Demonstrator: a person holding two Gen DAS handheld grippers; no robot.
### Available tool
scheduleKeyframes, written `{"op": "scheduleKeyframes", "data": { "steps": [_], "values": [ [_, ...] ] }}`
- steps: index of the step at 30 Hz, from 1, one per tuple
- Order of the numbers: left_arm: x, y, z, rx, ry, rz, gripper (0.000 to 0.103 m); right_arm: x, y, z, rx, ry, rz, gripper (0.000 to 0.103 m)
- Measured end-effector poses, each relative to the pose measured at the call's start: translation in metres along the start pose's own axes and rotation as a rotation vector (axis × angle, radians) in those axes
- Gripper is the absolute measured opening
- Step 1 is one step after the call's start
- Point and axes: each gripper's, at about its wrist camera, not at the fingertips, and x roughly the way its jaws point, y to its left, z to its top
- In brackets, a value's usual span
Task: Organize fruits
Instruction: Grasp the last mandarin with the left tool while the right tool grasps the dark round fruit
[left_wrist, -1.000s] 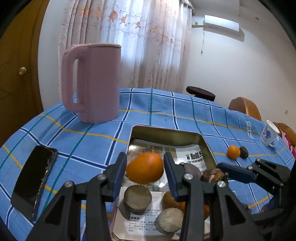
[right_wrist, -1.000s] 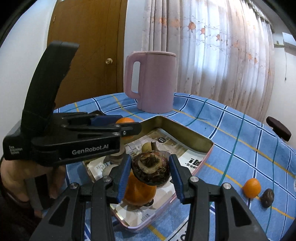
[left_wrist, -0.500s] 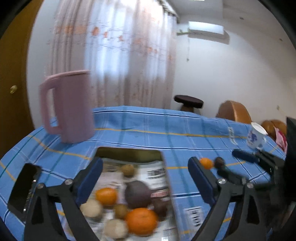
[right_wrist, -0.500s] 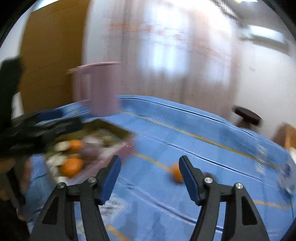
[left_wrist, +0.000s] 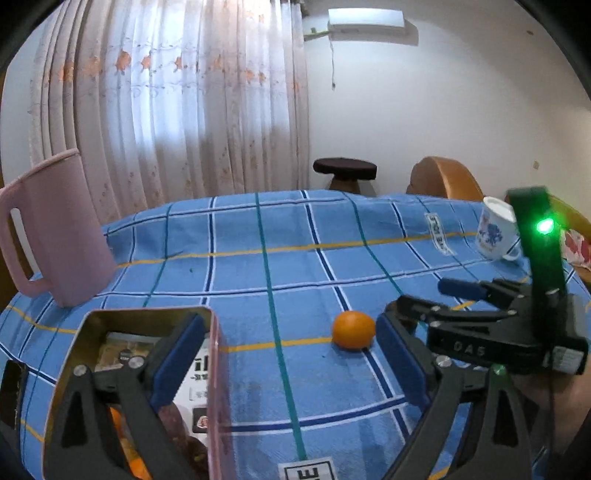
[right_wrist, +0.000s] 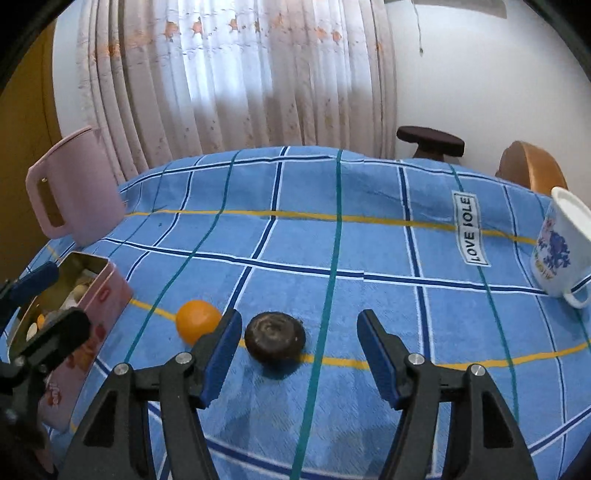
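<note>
A small orange (left_wrist: 352, 329) lies on the blue checked tablecloth. Beside it is a dark brown round fruit (right_wrist: 275, 339). My left gripper (left_wrist: 288, 358) is open wide and empty; the orange sits just ahead of its right finger. My right gripper (right_wrist: 299, 354) is open with the dark fruit on the cloth between its fingers, nearer the left one, pads not touching it. The orange (right_wrist: 197, 325) is just outside that left finger. A metal tin (left_wrist: 147, 317) holding several fruits sits at the left, partly behind my left finger.
A pink jug (left_wrist: 55, 236) stands at the back left. A white mug with a blue print (right_wrist: 561, 243) stands at the right. Bare tablecloth lies between them. A stool and a chair stand beyond the table's far edge.
Both grippers let go of the fruit they held over the tin, opened, and swung right. They now face the orange and the dark fruit on the cloth.
</note>
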Motion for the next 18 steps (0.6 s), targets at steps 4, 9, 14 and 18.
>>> {"op": "scheduleKeyframes", "data": {
  "steps": [4, 9, 14, 18],
  "values": [
    [0.0, 0.005, 0.001, 0.022, -0.002, 0.063, 0.096, 0.011, 0.002, 0.001, 0.0, 0.04, 0.008, 0.062],
    [-0.003, 0.008, 0.004, -0.006, 0.012, 0.026, 0.096, 0.029, 0.008, 0.001, -0.024, 0.124, 0.055, 0.05],
    [0.004, -0.008, 0.007, 0.021, 0.041, 0.001, 0.098, 0.025, 0.003, -0.002, -0.002, 0.121, 0.097, 0.041],
    [0.022, -0.022, 0.005, 0.03, 0.114, -0.053, 0.098, 0.006, -0.008, -0.006, 0.007, 0.06, 0.053, 0.041]
  ]
}}
